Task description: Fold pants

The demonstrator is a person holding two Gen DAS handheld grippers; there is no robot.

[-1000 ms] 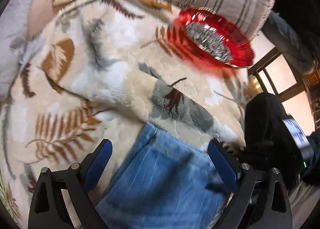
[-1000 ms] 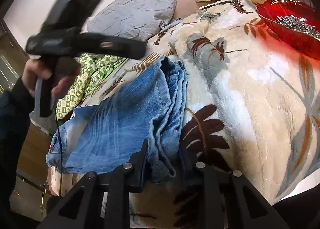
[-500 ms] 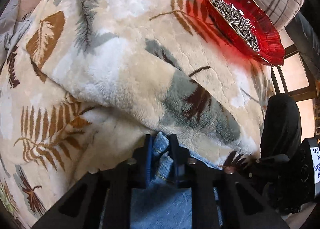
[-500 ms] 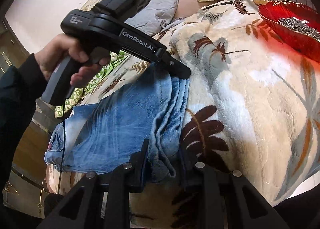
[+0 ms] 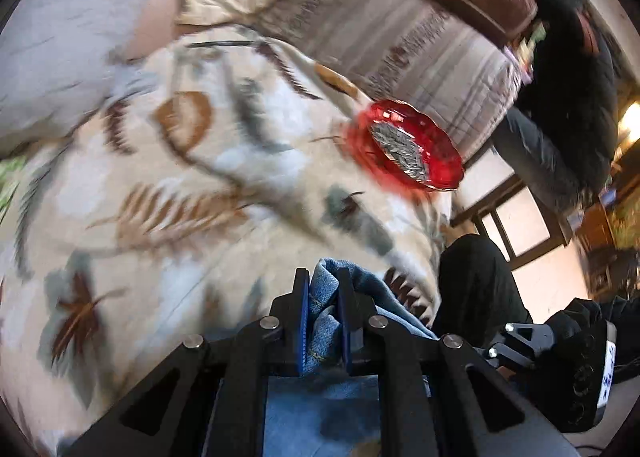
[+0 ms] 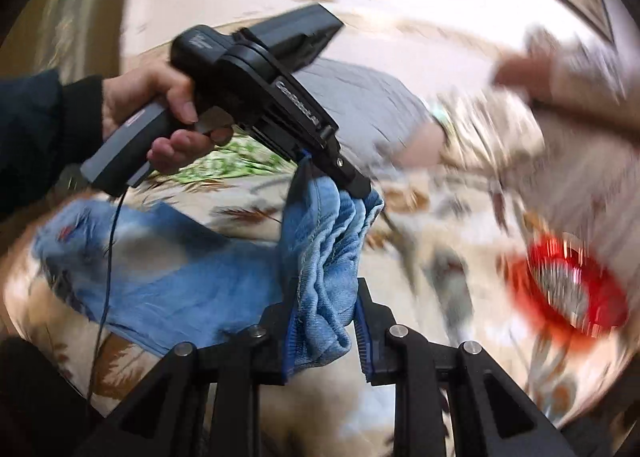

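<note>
A soft blanket [image 5: 208, 185] with brown and grey leaves is spread over the bed. A red glass dish [image 5: 412, 151] full of seeds is set on the blanket, near its edge. A grey pillow [image 5: 68, 57] is seen at the far side, and a striped cushion [image 5: 400, 45] is behind the dish. A green and white cloth [image 6: 224, 167] is seen beside the blanket.

Open leaf-print blanket [image 5: 168, 193] lies ahead and left of the pants [image 6: 320, 257]. Red bowl [image 5: 412, 153] of seeds sits on blanket to the right. Striped cushion [image 5: 400, 37] closes the far side.
</note>
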